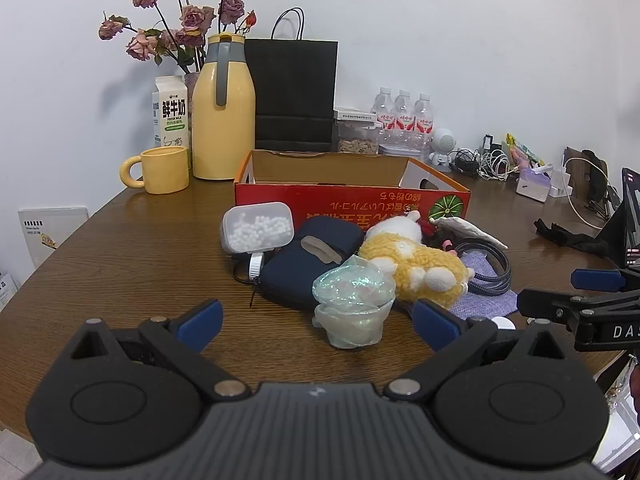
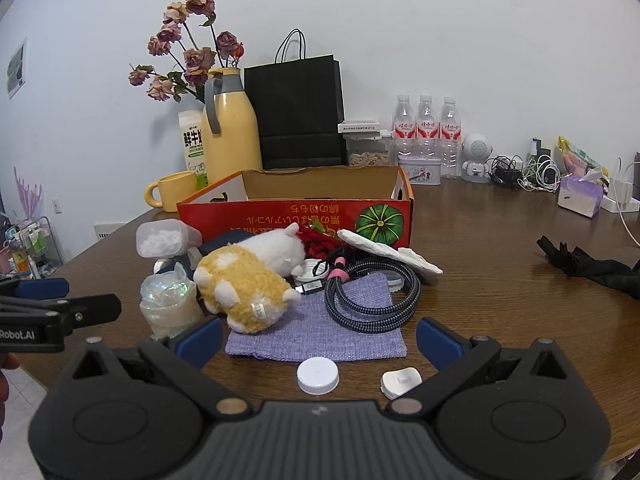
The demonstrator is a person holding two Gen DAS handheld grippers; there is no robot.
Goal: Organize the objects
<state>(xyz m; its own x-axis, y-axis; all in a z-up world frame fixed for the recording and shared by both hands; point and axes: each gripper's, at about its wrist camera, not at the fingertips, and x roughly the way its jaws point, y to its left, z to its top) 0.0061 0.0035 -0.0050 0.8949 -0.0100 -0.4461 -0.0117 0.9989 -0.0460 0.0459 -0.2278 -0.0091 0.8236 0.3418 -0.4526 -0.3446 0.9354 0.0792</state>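
1. Clutter for sorting lies in a heap on the brown surface (image 2: pixel 500 240), just in front of the red cardboard box (image 2: pixel 296 212), which looks empty from both views.
2. Left tool (image 1: pixel 316 322) is spread wide and grips nothing; the iridescent plastic wad (image 1: pixel 354 304) sits between its blue pads, close to the right one.
3. Right tool (image 2: pixel 318 338) is likewise wide open and empty, hovering over the near edge of the purple woven cloth (image 2: pixel 320 332), with a white bottle cap (image 2: pixel 318 375) just below it.
4. Risk, in my judgement: the plush hamster (image 2: pixel 248 284) rests on the cloth, and the braided cable (image 2: pixel 372 300) lies coiled across it, so pulling the cloth could drag both.
5. Squeezing the wad may merely crush it, letting it slip free.
6. Both tools work close together and could collide.
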